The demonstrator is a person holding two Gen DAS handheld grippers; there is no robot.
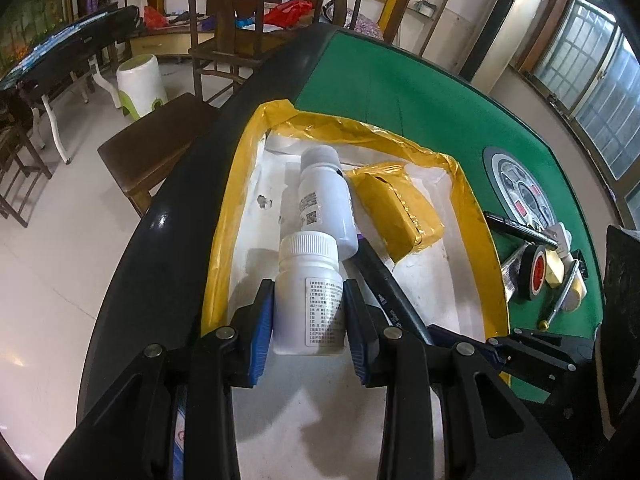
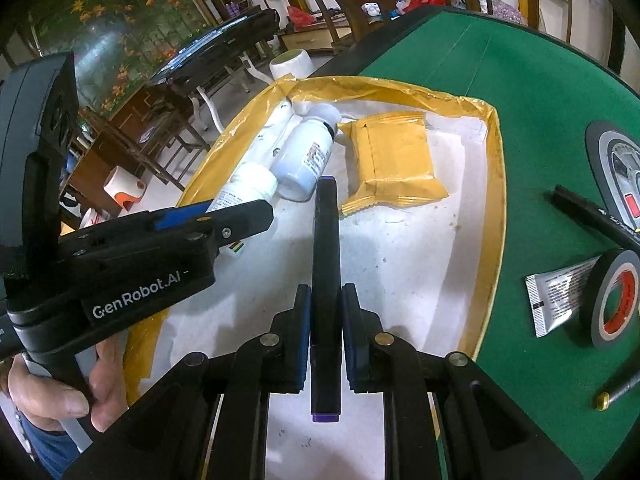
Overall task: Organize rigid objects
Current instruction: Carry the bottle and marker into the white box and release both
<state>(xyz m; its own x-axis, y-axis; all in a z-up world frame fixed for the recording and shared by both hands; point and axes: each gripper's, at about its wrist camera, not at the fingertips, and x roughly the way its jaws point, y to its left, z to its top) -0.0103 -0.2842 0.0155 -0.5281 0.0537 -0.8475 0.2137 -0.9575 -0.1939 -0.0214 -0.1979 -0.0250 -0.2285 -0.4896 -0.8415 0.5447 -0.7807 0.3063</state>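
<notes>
A white foam tray with a yellow taped rim (image 1: 228, 216) (image 2: 496, 208) lies on the green table. My left gripper (image 1: 308, 292) is shut on a white pill bottle (image 1: 310, 296) over the tray's near left; it also shows in the right wrist view (image 2: 244, 190). My right gripper (image 2: 326, 300) is shut on a black marker with purple ends (image 2: 326, 240) (image 1: 384, 284), held over the tray. A second white bottle (image 1: 326, 200) (image 2: 306, 156) and a yellow packet (image 1: 394, 208) (image 2: 390, 164) lie in the tray.
On the green felt right of the tray lie a black tape roll (image 2: 614, 300) (image 1: 534, 272), a silver tube (image 2: 560, 300), another black marker (image 2: 592, 216) (image 1: 520, 228), and a round dial panel (image 1: 520, 188). The table's black edge (image 1: 160, 220) is at left, with a bench beyond.
</notes>
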